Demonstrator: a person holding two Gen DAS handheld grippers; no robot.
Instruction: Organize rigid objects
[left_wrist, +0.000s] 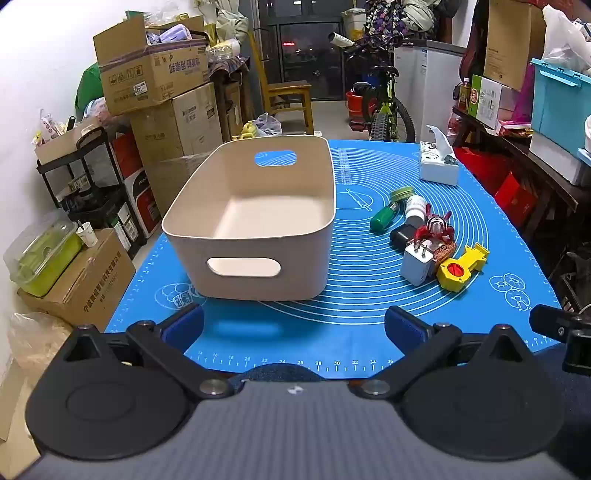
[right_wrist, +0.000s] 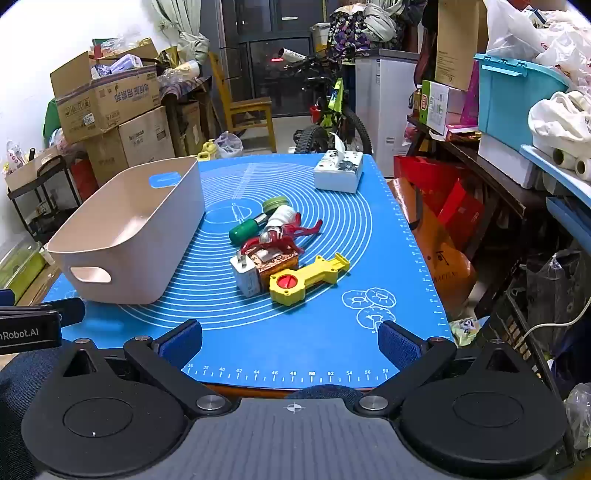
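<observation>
An empty beige bin (left_wrist: 255, 218) (right_wrist: 129, 229) with cut-out handles stands on the left of the blue mat (left_wrist: 351, 332) (right_wrist: 295, 343). To its right lies a pile: a yellow toy with a red knob (left_wrist: 461, 266) (right_wrist: 306, 278), a white charger plug (left_wrist: 417, 262) (right_wrist: 246, 277), a red and silver figure (left_wrist: 436, 227) (right_wrist: 284, 234), a green bottle (left_wrist: 384, 217) (right_wrist: 245, 229), a white bottle (left_wrist: 415, 206) (right_wrist: 282, 216). My left gripper (left_wrist: 295, 326) is open and empty before the bin. My right gripper (right_wrist: 290, 341) is open and empty before the pile.
A tissue box (left_wrist: 439, 162) (right_wrist: 340, 170) stands at the mat's far right. Cardboard boxes (left_wrist: 162, 103) are stacked to the left, a bicycle (left_wrist: 384, 107) and a wooden chair (left_wrist: 284, 96) behind, cluttered shelves (right_wrist: 517, 147) to the right.
</observation>
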